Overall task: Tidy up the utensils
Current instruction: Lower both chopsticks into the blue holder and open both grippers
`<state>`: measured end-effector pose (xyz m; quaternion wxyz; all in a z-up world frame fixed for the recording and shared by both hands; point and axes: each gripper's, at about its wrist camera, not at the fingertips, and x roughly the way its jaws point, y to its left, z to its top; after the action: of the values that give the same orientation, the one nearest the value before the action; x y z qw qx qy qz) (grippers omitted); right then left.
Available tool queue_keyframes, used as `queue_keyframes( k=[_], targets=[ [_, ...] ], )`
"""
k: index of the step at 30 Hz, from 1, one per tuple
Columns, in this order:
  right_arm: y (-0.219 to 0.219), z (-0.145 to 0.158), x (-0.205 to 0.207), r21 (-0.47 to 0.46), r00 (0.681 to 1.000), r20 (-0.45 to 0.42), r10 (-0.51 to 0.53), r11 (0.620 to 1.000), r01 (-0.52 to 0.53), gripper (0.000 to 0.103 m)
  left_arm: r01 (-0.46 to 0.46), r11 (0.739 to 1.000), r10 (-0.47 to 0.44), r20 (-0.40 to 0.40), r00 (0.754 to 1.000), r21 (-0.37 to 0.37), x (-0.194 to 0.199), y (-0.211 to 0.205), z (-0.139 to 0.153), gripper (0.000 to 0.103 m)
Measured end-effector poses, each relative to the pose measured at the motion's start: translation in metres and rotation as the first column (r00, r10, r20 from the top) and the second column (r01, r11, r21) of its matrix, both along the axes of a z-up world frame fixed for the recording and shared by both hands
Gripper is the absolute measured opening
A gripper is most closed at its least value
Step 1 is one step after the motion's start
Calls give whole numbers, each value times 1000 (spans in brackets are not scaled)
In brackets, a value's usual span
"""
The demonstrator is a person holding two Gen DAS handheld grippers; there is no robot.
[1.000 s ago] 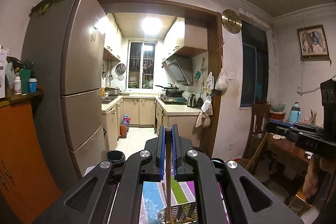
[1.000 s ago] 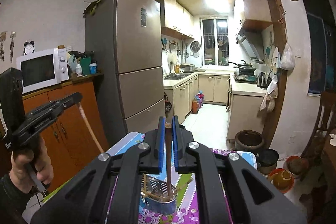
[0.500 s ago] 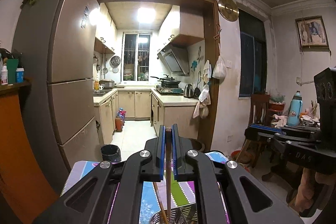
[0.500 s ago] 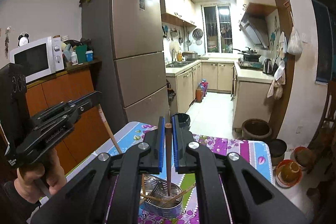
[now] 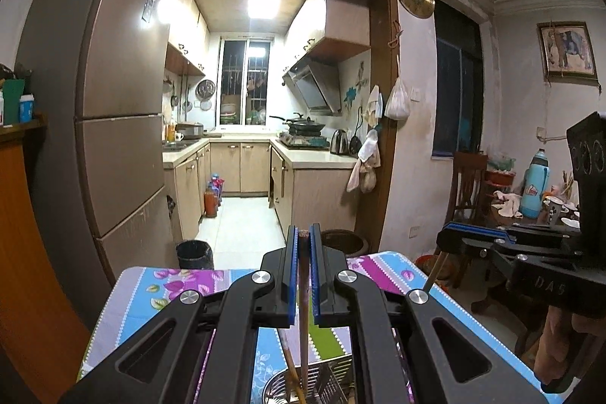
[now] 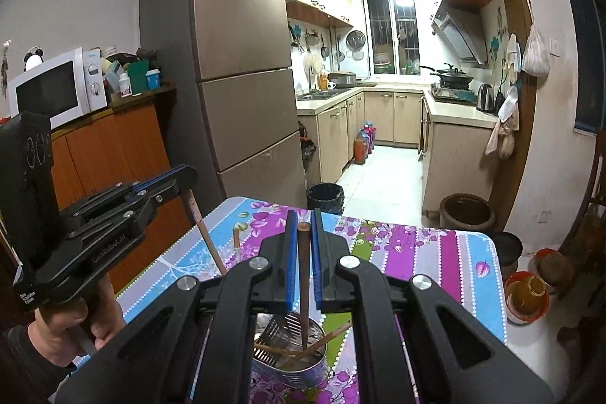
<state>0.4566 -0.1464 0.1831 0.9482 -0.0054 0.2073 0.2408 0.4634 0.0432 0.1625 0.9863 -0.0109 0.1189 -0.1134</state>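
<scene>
My left gripper (image 5: pixel 303 237) is shut on a brown chopstick (image 5: pixel 303 294) that hangs tip down into a round metal utensil holder (image 5: pixel 325 381) at the bottom of the left wrist view. My right gripper (image 6: pixel 303 222) is shut on a second chopstick (image 6: pixel 303 275), its tip inside the same holder (image 6: pixel 291 366), which has several chopsticks and a slotted metal piece in it. In the right wrist view the left gripper (image 6: pixel 187 178) shows at the left with its chopstick (image 6: pixel 206 237) slanting down. The right gripper (image 5: pixel 443 239) shows at the right of the left wrist view.
The holder stands on a small table with a flowered purple and blue cloth (image 6: pixel 420 252). A fridge (image 6: pixel 242 93) and an orange cabinet (image 6: pixel 110 154) with a microwave (image 6: pixel 57 89) stand to the left. Behind the table are a black bin (image 6: pixel 325 197), a brown pot (image 6: pixel 466 212) and the kitchen.
Both grippers have sunk toward the table, each still shut on its chopstick. The chopstick tips have gone lower into the metal holder, and more of the tablecloth shows.
</scene>
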Motion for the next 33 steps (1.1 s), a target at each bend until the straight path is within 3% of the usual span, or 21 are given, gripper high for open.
queue_keyframes(
  k=[21,23,25,28,31,33],
  targets=[
    [1,-9,4,2,1000,-10,8,1000,-8,6,8,1000,-7,-17,1000,14,4,-2,-12,8],
    [1,-9,4,7,1000,-11,7,1000,-7,6,4,1000,-4,-18,1000,11,4,0,-12,15],
    [-1,-10,4,8,1000,-11,2,1000,-2,6,-5,1000,5,-8,1000,9,2,1,-11,33],
    [-4,-9,2,12,1000,-7,-3,1000,4,7,-10,1000,10,-6,1000,9,-1,2,-10,36],
    [-5,-8,-3,21,1000,-1,-5,1000,5,17,-16,1000,16,-2,1000,10,-3,3,-9,44],
    [-9,-6,-9,36,1000,8,-6,999,6,41,-22,1000,22,3,1000,10,-8,5,-7,49]
  ],
)
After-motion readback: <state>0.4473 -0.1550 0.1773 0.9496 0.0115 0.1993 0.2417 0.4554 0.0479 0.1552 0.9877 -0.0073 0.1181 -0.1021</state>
